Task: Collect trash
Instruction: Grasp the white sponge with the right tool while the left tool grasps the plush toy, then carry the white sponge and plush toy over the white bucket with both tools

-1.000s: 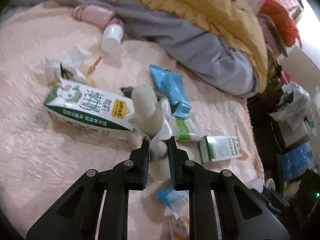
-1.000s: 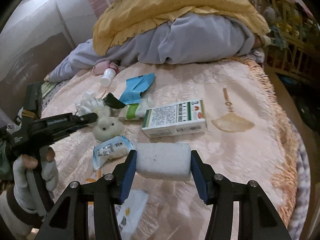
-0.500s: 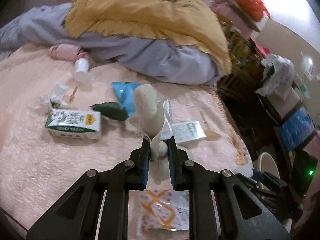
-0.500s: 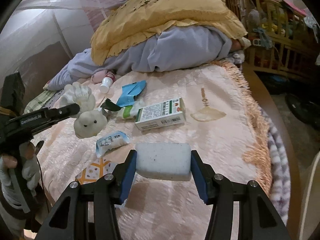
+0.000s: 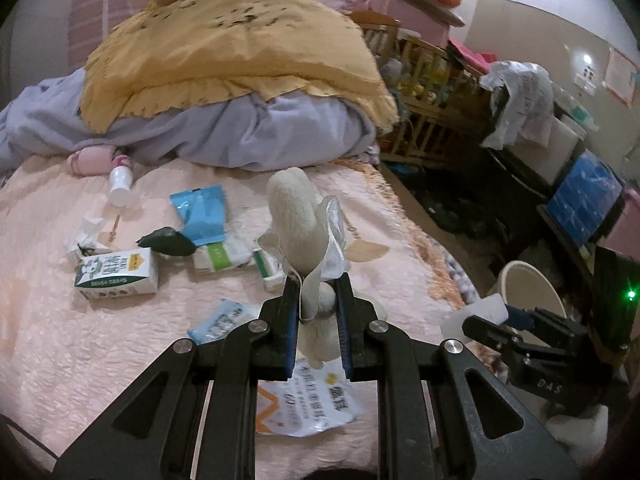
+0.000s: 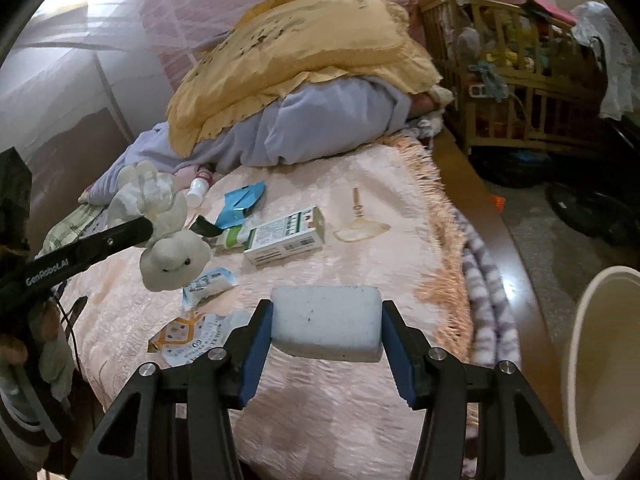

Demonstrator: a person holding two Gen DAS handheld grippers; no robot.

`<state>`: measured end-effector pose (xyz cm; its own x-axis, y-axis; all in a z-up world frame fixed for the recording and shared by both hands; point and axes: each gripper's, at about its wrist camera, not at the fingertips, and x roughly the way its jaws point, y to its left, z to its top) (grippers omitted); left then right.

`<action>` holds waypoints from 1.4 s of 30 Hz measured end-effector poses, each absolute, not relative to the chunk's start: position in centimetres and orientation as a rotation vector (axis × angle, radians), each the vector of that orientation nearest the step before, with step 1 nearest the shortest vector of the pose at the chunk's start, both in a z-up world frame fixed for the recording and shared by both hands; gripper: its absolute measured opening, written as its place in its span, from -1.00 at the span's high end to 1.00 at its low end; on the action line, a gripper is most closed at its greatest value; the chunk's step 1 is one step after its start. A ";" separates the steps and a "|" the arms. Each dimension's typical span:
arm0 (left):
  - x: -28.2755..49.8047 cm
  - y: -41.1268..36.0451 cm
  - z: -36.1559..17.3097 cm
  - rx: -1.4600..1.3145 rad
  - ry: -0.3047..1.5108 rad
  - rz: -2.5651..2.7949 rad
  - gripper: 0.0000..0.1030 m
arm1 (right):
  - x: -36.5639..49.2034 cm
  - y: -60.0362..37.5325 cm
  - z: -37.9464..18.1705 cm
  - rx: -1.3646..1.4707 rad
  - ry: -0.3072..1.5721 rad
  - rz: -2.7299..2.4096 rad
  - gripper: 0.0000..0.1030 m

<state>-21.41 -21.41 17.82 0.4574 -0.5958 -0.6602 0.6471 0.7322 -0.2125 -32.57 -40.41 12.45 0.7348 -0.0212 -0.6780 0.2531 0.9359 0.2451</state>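
Observation:
My left gripper (image 5: 318, 292) is shut on a cream plush toy (image 5: 294, 224) with a bit of clear plastic, held above the bed; the toy also shows in the right wrist view (image 6: 170, 244). My right gripper (image 6: 326, 328) is shut on a white sponge block (image 6: 326, 322), held over the bed's near edge. On the pink bedspread (image 6: 384, 200) lie a milk carton (image 5: 116, 274), a blue wrapper (image 5: 202, 212), a green-and-white box (image 6: 286, 236), small packets (image 6: 208, 286) and a printed bag (image 5: 312, 404). A beige bin (image 6: 600, 364) stands on the floor at the right.
A yellow and grey pile of bedding (image 5: 240, 92) fills the back of the bed. A small white bottle (image 5: 120, 184) lies near it. A wooden crib (image 6: 512, 76) and cluttered shelves (image 5: 560, 148) stand to the right. The fringed bed edge (image 6: 444, 240) borders the floor.
Both grippers have drawn back and swung right, away from the bed's middle. The plush toy rose with my left gripper. The beige bin came into the right wrist view.

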 end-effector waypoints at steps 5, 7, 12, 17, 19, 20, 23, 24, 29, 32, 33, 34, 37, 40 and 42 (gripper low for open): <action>-23.7 -23.4 18.7 0.102 0.769 -0.819 0.72 | -34.6 -41.9 12.9 0.345 0.721 -0.188 0.01; -24.5 -24.3 18.9 0.112 0.765 -0.838 0.72 | -35.3 -42.5 12.9 0.349 0.719 -0.201 0.01; -26.5 -26.9 19.1 0.145 0.763 -0.889 0.72 | -37.5 -44.3 13.0 0.366 0.710 -0.242 0.01; -28.5 -29.4 19.4 0.168 0.766 -0.947 0.72 | -39.8 -46.1 13.0 0.387 0.699 -0.288 0.01; -29.2 -30.3 19.5 0.173 0.764 -0.965 0.72 | -40.9 -47.1 12.9 0.398 0.697 -0.311 0.01; -29.7 -30.9 19.6 0.178 0.763 -0.977 0.72 | -41.1 -47.4 12.9 0.401 0.697 -0.318 0.01; -30.7 -32.2 19.6 0.187 0.764 -1.004 0.72 | -42.5 -48.8 12.8 0.416 0.694 -0.350 0.01; -30.9 -32.7 19.6 0.188 0.767 -1.012 0.72 | -42.9 -49.1 12.7 0.419 0.694 -0.358 0.01; -32.5 -35.4 19.2 0.205 0.787 -1.061 0.72 | -45.1 -51.2 12.5 0.434 0.692 -0.412 0.01; -33.6 -37.1 18.9 0.221 0.791 -1.090 0.72 | -46.4 -52.4 12.3 0.447 0.691 -0.442 0.01; -33.8 -37.8 18.8 0.227 0.796 -1.103 0.72 | -46.7 -52.8 12.2 0.450 0.691 -0.452 0.01; -34.2 -38.4 18.7 0.230 0.802 -1.115 0.72 | -47.0 -53.1 12.2 0.453 0.692 -0.460 0.01; -34.8 -40.1 18.2 0.241 0.819 -1.147 0.72 | -48.1 -54.3 11.9 0.462 0.698 -0.492 0.00; -35.4 -42.0 17.4 0.238 0.850 -1.177 0.72 | -49.2 -55.5 11.6 0.475 0.698 -0.525 0.00; -35.6 -43.0 17.1 0.231 0.866 -1.195 0.72 | -50.0 -56.5 11.3 0.487 0.699 -0.549 0.00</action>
